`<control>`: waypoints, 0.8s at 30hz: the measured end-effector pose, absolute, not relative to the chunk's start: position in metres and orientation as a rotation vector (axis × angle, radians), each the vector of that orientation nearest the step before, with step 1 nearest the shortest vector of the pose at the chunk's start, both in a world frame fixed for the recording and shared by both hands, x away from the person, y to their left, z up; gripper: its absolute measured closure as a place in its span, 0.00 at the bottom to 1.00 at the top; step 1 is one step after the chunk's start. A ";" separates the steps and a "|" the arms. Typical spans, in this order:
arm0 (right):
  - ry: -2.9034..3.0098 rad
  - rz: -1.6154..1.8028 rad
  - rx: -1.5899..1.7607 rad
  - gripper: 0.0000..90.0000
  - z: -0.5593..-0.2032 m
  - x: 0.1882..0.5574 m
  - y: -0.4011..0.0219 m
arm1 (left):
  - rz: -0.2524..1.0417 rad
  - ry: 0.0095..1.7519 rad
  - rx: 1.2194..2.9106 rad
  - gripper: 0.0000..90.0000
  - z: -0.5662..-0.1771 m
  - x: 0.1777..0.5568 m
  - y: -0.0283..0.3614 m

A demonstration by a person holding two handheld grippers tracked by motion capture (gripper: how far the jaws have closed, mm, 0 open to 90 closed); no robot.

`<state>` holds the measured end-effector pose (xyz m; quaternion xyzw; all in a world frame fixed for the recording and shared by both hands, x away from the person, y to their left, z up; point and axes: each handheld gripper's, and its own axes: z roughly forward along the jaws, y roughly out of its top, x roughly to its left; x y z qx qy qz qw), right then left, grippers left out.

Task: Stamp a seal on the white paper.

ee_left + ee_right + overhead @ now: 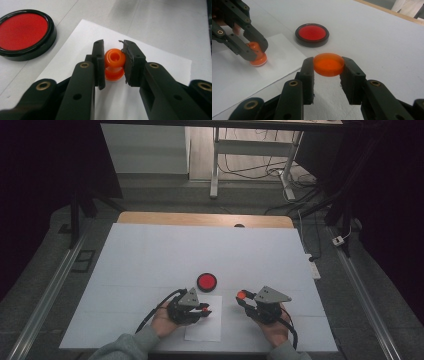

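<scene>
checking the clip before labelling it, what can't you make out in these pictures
- Underside of the orange stamp: left gripper view, hidden against the white paper and between the left gripper fingers.
- Inside of the orange cap: right gripper view, seen side-on in the right gripper.
- Dark spot at the table's far edge: high view, too small.

A round red pad in a black rim [206, 281] lies near the white table's [150, 255] front edge, just beyond a white paper sheet [207, 330].

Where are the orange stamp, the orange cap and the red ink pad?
orange stamp [114, 64], left gripper view, its hollow top.
orange cap [328, 64], right gripper view, its front wall.
red ink pad [312, 32], right gripper view, its red face.
</scene>
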<state>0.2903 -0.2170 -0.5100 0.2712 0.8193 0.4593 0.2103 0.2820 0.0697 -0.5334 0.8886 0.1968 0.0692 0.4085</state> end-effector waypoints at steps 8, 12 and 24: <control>2.276 1.280 0.754 0.71 -0.510 0.290 -0.217 | 0.206 0.481 2.242 0.81 -0.535 0.279 0.069; 2.278 1.279 0.754 0.71 -0.510 0.290 -0.217 | 0.198 0.480 2.233 0.81 -0.536 0.280 0.070; 2.281 1.272 0.750 0.71 -0.511 0.290 -0.216 | 0.181 0.482 2.222 0.81 -0.537 0.281 0.071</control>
